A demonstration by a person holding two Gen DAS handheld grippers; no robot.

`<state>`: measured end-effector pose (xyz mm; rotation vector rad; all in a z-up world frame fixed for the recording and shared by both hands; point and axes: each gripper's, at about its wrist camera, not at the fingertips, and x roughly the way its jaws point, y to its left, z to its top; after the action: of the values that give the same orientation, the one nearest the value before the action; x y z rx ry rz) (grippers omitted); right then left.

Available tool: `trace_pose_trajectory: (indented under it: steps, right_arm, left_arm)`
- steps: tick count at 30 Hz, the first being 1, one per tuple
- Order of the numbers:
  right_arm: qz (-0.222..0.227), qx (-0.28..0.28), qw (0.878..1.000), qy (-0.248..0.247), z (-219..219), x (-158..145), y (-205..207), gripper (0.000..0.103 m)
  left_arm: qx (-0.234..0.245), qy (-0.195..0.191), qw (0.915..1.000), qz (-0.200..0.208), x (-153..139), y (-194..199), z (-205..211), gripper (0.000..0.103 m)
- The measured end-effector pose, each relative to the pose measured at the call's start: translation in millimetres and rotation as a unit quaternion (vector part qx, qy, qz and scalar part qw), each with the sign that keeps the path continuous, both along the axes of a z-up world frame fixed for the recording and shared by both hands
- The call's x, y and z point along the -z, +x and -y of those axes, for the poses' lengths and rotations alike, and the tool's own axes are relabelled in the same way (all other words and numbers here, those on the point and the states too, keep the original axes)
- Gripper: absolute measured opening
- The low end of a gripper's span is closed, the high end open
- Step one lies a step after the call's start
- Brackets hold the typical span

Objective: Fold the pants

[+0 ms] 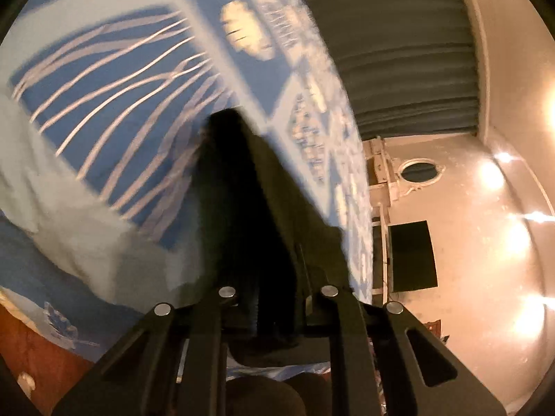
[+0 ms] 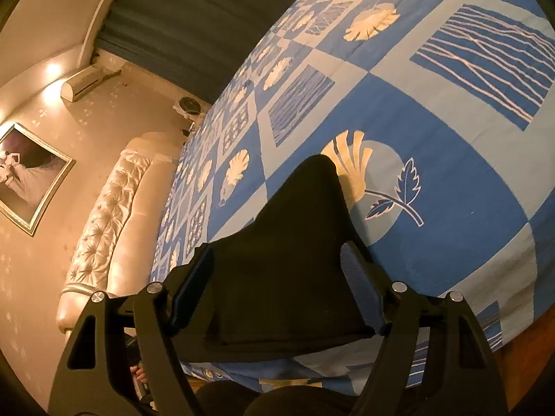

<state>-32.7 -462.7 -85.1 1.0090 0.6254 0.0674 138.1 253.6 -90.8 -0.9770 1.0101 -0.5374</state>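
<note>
The black pants [image 2: 288, 260] lie on the blue patterned bedspread [image 2: 451, 159], a peaked fold of them rising between the spread fingers of the right gripper [image 2: 277, 284]; its pads flank the cloth on both sides, and whether they press on it I cannot tell; the left gripper [image 1: 274, 270] has its fingers pressed close together on a dark ridge of the same pants [image 1: 242, 180], pinching it

The chief risk, as I judge it, is uneven handling: one side is clamped while the other is only straddled, so a pull from the left may drag the cloth out from between the right fingers and skew the fold; the left view is blurred, which suggests quick motion, and a fast tug on a thin pinch may let the fabric slip free; the bedspread is loose and could be caught along with the pants, wrinkling or lifting under them

Around the bed stand a padded cream headboard [image 2: 114, 215], a framed picture [image 2: 31, 176] on the wall, an air conditioner [image 2: 86, 81] and dark curtains [image 2: 194, 27]; all are well apart from the work; nothing lies on the bedspread in the way of the fold, though the bed's edge is near the right gripper
</note>
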Motion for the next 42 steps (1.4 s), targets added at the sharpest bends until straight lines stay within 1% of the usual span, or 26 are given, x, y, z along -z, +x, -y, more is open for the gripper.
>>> trace_pose_trajectory:
  steps: [2, 5, 6, 9, 10, 12, 14, 16, 18, 22, 24, 26, 27, 30, 31, 33, 34, 35, 36, 37, 38, 39, 40, 42]
  right_arm:
    - [0.008, 0.001, 1.0, 0.002, 0.6, -3.2, -3.5, 0.075]
    - [0.022, -0.003, 1.0, 0.005, 0.4, -9.3, -8.6, 0.075]
    - [0.024, -0.004, 1.0, 0.005, -0.4, -10.5, -9.9, 0.075]
    - [0.029, -0.015, 0.999, -0.001, -4.8, -13.6, -12.2, 0.075]
    - [0.03, -0.015, 0.999, -0.001, -5.8, -13.5, -12.7, 0.076]
    - [0.034, -0.023, 0.999, 0.009, -8.5, -11.4, -12.5, 0.076]
    - [0.037, -0.027, 0.999, 0.017, -11.2, -8.8, -13.5, 0.076]
    - [0.04, -0.03, 0.998, 0.026, -12.8, -6.1, -14.5, 0.076]
    - [0.041, -0.03, 0.998, 0.034, -13.1, -3.2, -15.4, 0.077]
    - [0.042, -0.036, 0.997, 0.046, -13.7, 1.9, -16.3, 0.077]
    - [0.042, -0.04, 0.997, 0.051, -13.9, 4.6, -16.2, 0.077]
    - [0.04, -0.041, 0.997, 0.057, -13.2, 8.1, -15.5, 0.077]
    - [0.039, -0.041, 0.997, 0.059, -12.9, 9.8, -14.7, 0.077]
    - [0.032, -0.04, 0.997, 0.066, -10.9, 16.0, -14.1, 0.077]
    - [0.032, -0.04, 0.996, 0.067, -10.4, 16.8, -14.4, 0.077]
    - [0.03, -0.04, 0.997, 0.067, -9.6, 18.3, -15.0, 0.077]
    - [0.029, -0.04, 0.997, 0.067, -9.4, 18.8, -15.3, 0.077]
    - [0.028, -0.04, 0.997, 0.068, -9.0, 19.1, -15.1, 0.077]
    - [0.028, -0.039, 0.996, 0.069, -8.6, 19.2, -15.4, 0.077]
    - [0.028, -0.039, 0.996, 0.069, -8.5, 19.0, -15.4, 0.077]
    - [0.027, -0.039, 0.996, 0.07, -8.8, 18.4, -15.4, 0.077]
    - [0.028, -0.04, 0.996, 0.069, -9.1, 17.9, -15.3, 0.077]
    - [0.03, -0.04, 0.996, 0.069, -8.9, 17.9, -14.0, 0.077]
    - [0.034, -0.047, 0.996, 0.068, -11.7, 14.4, -12.0, 0.077]
  left_arm:
    - [0.005, 0.001, 0.9995, 0.032, -29.5, -2.1, 13.9, 0.015]
    - [0.019, 0.008, 0.9978, 0.062, -66.4, -1.8, 46.7, 0.015]
    - [0.028, 0.017, 0.9969, 0.072, -81.5, -1.2, 63.1, 0.015]
    - [0.057, 0.032, 0.9931, 0.098, -108.0, -2.3, 105.3, 0.015]
    - [0.075, 0.042, 0.9899, 0.112, -120.9, -2.8, 130.6, 0.015]
    - [0.101, 0.054, 0.9855, 0.125, -129.6, -1.6, 164.9, 0.015]
    - [0.136, 0.067, 0.9793, 0.133, -135.8, -4.3, 209.4, 0.015]
    - [0.168, 0.083, 0.9723, 0.139, -135.2, -6.5, 254.5, 0.015]
    - [0.199, 0.097, 0.9654, 0.138, -128.6, -9.2, 297.6, 0.015]
    - [0.244, 0.122, 0.9527, 0.133, -107.2, -16.7, 361.6, 0.015]
    - [0.264, 0.129, 0.9482, 0.121, -89.5, -19.9, 391.4, 0.015]
    - [0.275, 0.141, 0.9443, 0.113, -73.2, -19.6, 411.3, 0.015]
    - [0.282, 0.153, 0.9412, 0.105, -60.0, -21.4, 424.5, 0.015]
    - [0.301, 0.184, 0.9308, 0.094, -39.4, -28.6, 449.6, 0.016]
    - [0.308, 0.196, 0.9262, 0.092, -30.5, -30.5, 456.8, 0.018]
    - [0.314, 0.207, 0.9215, 0.098, -20.9, -36.1, 464.6, 0.027]
    - [0.315, 0.207, 0.9204, 0.105, -19.3, -39.2, 466.4, 0.036]
    - [0.315, 0.2, 0.9212, 0.109, -20.4, -42.0, 468.0, 0.046]
    - [0.316, 0.192, 0.9226, 0.109, -22.3, -44.2, 466.8, 0.051]
    - [0.317, 0.187, 0.9234, 0.11, -24.2, -42.3, 465.3, 0.06]
    - [0.315, 0.187, 0.9236, 0.113, -28.8, -45.2, 461.8, 0.065]
    - [0.312, 0.191, 0.9229, 0.121, -35.3, -50.8, 463.7, 0.067]
    - [0.304, 0.201, 0.9217, 0.133, -43.2, -52.6, 457.4, 0.072]
    - [0.285, 0.218, 0.92, 0.158, -56.6, -58.4, 443.4, 0.077]
